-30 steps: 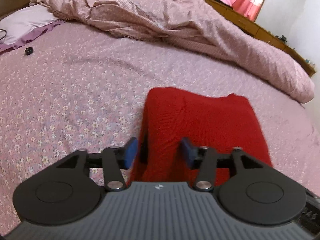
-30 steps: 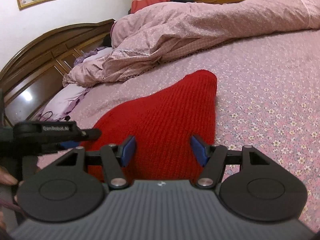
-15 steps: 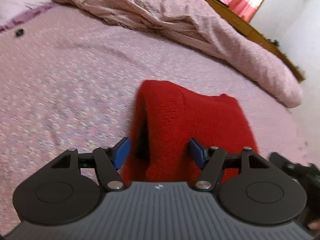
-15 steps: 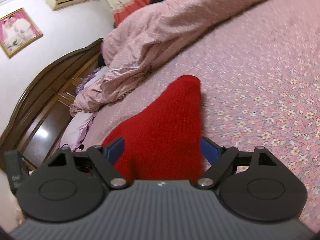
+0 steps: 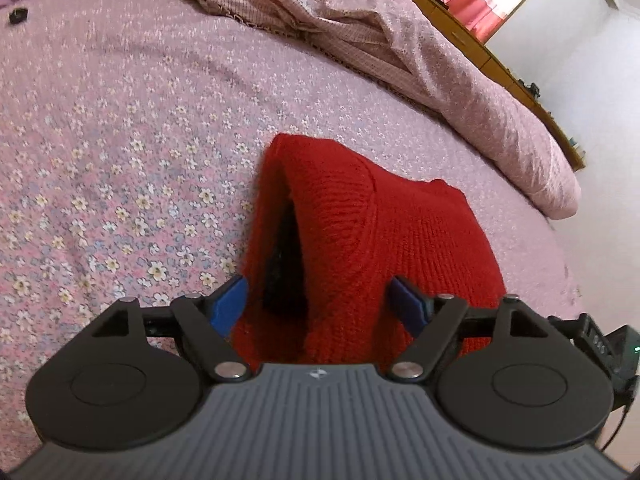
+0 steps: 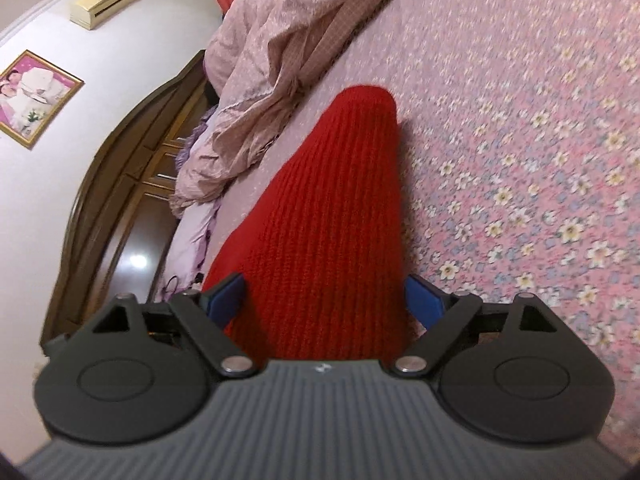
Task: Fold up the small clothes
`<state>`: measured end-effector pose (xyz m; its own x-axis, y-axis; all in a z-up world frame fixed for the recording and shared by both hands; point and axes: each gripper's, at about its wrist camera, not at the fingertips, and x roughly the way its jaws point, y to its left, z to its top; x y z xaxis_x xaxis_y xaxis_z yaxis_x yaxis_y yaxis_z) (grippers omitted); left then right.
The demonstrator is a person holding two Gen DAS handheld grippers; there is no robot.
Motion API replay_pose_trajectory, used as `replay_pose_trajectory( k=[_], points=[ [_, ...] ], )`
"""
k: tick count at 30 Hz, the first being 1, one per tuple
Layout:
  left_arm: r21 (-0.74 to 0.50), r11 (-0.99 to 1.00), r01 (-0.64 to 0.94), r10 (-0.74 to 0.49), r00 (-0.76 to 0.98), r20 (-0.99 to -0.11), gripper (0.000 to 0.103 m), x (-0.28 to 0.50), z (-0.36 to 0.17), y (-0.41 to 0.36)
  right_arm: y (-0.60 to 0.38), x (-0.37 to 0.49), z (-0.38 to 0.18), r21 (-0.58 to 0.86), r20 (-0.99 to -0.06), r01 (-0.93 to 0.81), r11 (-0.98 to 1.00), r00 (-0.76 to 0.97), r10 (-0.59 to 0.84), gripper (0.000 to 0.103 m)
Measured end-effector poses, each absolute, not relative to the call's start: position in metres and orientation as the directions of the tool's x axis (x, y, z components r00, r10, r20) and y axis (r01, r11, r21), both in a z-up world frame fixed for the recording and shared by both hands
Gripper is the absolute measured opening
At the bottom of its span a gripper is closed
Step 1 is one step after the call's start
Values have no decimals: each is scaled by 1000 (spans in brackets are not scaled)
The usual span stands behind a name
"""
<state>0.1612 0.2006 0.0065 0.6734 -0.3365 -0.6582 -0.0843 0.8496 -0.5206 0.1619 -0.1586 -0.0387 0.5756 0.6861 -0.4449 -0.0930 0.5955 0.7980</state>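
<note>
Red knit (image 5: 384, 236) lies on the bed (image 5: 120, 152), already doubled over: in the left view the near end shows two layers with a dark gap between them, a fold edge running away from the camera. The right view shows the same knit (image 6: 320, 220) as a long ribbed strip tapering toward the quilt (image 6: 280, 60).

Left hand-held gripper (image 5: 316, 300): jaws spread, just been opening. Knit sits between the blue pads (image 5: 228, 300), but they stand off the cloth, no pinch.

Right hand-held gripper (image 6: 324, 300): same, jaws spread wide and just been opening, knit between the pads (image 6: 424, 300), not clamped.

My read: one fold is laid and both grippers are letting go of the edge they carried over. Top layer isn't flat yet, it bulges at the near left corner. Left to do, probably: back out clear of the cloth, press or smooth the bulge, maybe one more fold across to get a compact stack. Can't see any other clothes waiting on the bed.
</note>
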Motion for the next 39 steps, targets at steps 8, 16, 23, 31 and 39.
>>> replay_pose_trajectory(
  k=[8, 16, 23, 31, 39],
  points=[
    [-555, 830, -62, -377, 670, -639, 82, 164, 1, 205, -149, 169, -45, 806, -433, -114, 581, 555, 710, 92],
    [-598, 798, -70, -408, 668, -622, 81, 165, -6, 211, -139, 172, -38, 796, -424, -152, 586, 550, 720, 79],
    [-623, 781, -53, -435, 670, -601, 80, 162, -1, 206, -150, 165, -25, 841, -364, -125, 527, 590, 721, 60],
    [-637, 770, 21, -496, 648, -578, 79, 158, 14, 173, -179, 150, -5, 867, -315, -116, 484, 625, 714, 59],
    [-609, 781, 136, -560, 583, -589, 78, 141, 27, 108, -230, 117, 16, 844, -344, -91, 528, 664, 664, 59]
  ],
)
